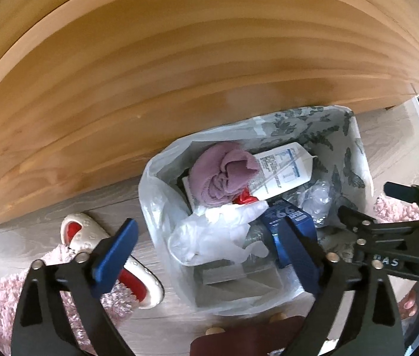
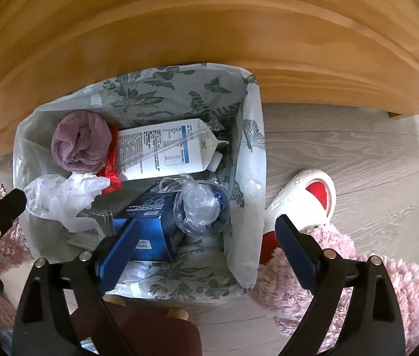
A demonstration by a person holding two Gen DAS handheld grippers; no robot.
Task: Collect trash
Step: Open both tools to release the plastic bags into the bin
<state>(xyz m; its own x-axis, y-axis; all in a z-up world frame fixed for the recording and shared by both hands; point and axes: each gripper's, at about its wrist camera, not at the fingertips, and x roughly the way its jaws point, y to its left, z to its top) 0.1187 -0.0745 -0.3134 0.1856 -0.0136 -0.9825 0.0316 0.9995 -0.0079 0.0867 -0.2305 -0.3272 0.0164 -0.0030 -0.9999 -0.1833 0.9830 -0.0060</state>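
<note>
Beside the wooden furniture panel [image 2: 179, 29], a lined bin [image 2: 248, 154] is standing on the pale wood-grain floor [image 2: 343, 154], its plastic liner folded out over the rim so the mouth is gaping for drops from above. Both grippers are hovering over it: the left gripper [image 1: 209, 255] is spread wide and carrying nothing, and the right gripper [image 2: 206, 252] is likewise parted and empty, its left pad hanging over the bin's near edge. Judging by this, the collected trash is already lying inside the bin: a crumpled purple cloth [image 2: 82, 142] toward the back left corner, a white bottle [image 2: 165, 151] lying on its side across the middle, a red wrapper [image 2: 111, 166] wedged between them, a white crumpled bag [image 2: 64, 195], a blue box [image 2: 150, 225] near the front, and clear plastic packaging [image 2: 200, 204] resting on it. Just beside the bin's right wall, a white slipper [image 2: 301, 201] with a red insole is sitting partly on a fluffy pink rug [image 2: 358, 273], which is reaching to the near corners of the floor.
</note>
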